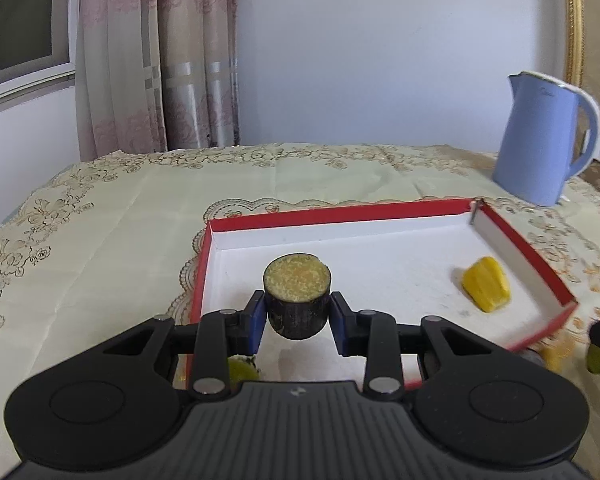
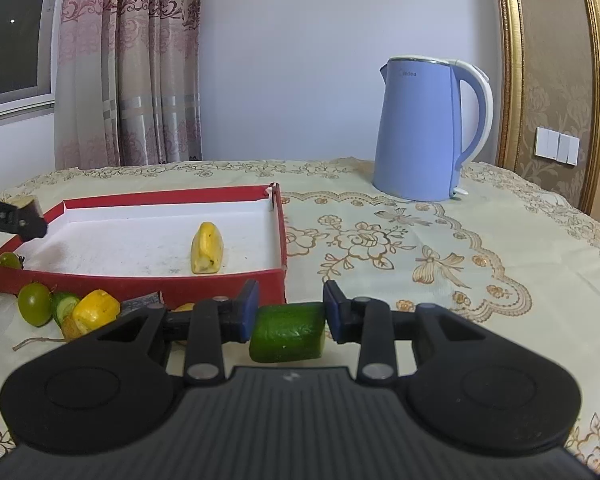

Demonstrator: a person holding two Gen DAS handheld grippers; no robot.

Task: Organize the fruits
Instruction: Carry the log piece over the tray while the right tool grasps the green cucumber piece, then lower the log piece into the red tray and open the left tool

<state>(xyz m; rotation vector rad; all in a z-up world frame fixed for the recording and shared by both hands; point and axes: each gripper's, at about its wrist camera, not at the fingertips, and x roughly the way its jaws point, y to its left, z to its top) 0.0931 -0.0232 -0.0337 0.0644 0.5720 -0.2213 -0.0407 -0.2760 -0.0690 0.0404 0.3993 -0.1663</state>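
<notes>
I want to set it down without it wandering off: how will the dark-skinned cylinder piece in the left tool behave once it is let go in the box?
The dark cylinder has flat cut ends, so upright it should probably stay put in the red box. Tipped sideways, its round wall would likely roll. It looks stiff between the left tool pads.

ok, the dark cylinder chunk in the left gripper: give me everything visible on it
The dark cylinder chunk is a short, stubby piece with near-black skin and a flat, grainy yellow cut face on top. It stands upright, pinched on opposite sides by the left gripper's blue pads, held clear above the white floor of the red-walled tray. Nothing else touches it. Its underside is hidden.
</notes>
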